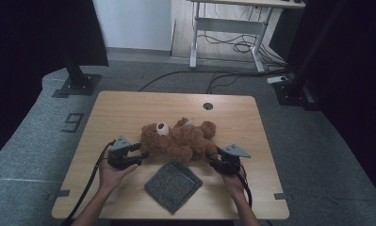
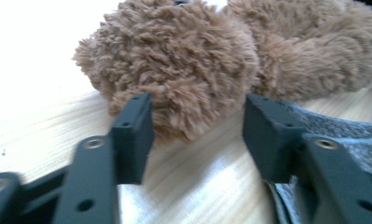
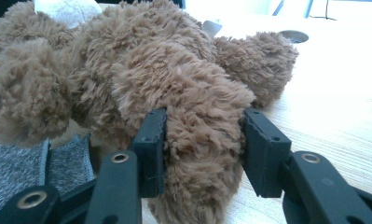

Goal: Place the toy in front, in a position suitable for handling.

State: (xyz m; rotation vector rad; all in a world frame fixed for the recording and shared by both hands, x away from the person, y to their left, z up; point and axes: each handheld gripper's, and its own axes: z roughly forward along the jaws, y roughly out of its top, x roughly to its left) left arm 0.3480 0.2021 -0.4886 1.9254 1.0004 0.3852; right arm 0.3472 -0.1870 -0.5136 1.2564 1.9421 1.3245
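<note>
Teddy bear [image 1: 181, 137] lies on tabletop [image 1: 129, 110], paws overlapping grey cloth [image 1: 173, 185]. Right tongs [image 3: 202, 135] clamp one limb, anchoring it; left tongs [image 2: 197, 128] gape, pads clear of fur.

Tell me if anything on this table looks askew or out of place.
The fluffy brown teddy bear lies sprawled rather than sitting on the light wooden table, one limb overlapping the folded grey felt cloth, which sits skewed to the table edge. Nothing looks spilled or damaged.

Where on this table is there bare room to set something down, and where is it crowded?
Free: the far strip of the table beyond the teddy bear, around the round hole, and both near corners. Crowded: the middle front, where bear, grey cloth, left gripper and right gripper meet.
</note>
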